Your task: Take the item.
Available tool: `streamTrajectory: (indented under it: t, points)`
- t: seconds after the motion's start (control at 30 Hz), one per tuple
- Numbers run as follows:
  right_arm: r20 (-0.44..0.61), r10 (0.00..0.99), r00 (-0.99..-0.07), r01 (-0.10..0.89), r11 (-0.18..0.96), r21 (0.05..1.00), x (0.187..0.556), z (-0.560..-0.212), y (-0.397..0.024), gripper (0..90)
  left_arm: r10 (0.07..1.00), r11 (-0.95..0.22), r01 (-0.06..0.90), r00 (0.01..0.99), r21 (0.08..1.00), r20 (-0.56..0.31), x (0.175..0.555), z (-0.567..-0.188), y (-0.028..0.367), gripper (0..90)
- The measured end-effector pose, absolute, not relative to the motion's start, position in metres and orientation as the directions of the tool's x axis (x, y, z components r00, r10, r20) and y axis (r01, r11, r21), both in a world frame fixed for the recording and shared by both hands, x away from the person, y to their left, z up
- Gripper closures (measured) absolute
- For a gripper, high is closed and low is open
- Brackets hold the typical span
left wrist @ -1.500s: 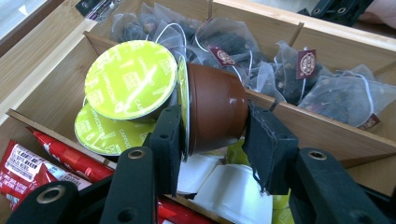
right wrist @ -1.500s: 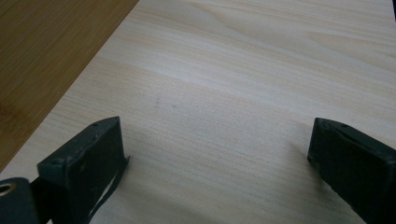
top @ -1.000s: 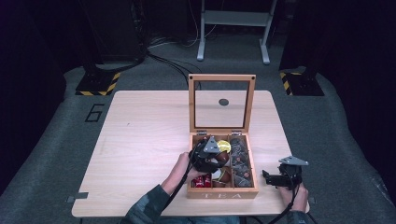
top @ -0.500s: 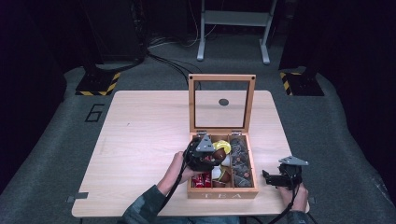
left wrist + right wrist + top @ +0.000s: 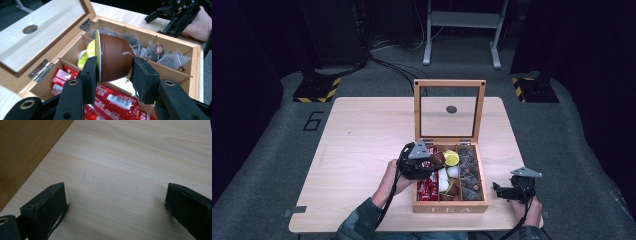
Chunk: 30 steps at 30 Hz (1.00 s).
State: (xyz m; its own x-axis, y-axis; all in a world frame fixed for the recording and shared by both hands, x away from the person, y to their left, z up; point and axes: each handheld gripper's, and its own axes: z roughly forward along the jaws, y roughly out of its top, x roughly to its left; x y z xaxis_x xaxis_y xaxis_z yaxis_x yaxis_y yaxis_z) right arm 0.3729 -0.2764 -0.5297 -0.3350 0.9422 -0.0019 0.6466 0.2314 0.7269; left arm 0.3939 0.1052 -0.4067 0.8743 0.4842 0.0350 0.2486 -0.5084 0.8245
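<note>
item: brown coffee capsule, clamped in the left gripper, foil lid on one pad, rounded base on the other; held above the open wooden tea box, over its red sachets and yellow capsule. orientation: on its side, axis running level from pad to pad, foil face towards the hinged lid. right gripper: jaws wide, nothing between them, over bare table beside the box. risk, as judged: the tapered, glossy wall could slip from the pads, dropping the capsule back among the compartments; hard squeezing could dent the foil.
</note>
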Motion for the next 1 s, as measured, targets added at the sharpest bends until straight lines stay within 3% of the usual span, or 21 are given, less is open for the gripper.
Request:
streamTrajectory:
  t: [1.0]
  points:
    - [-0.001, 0.944, -0.329, 0.648, 0.226, 0.728, 0.373, -0.53, -0.276, 3.2, 0.642, -0.415, 0.289, 0.765, 0.863, 0.053, 0.393, -0.398, 0.183, 57.1]
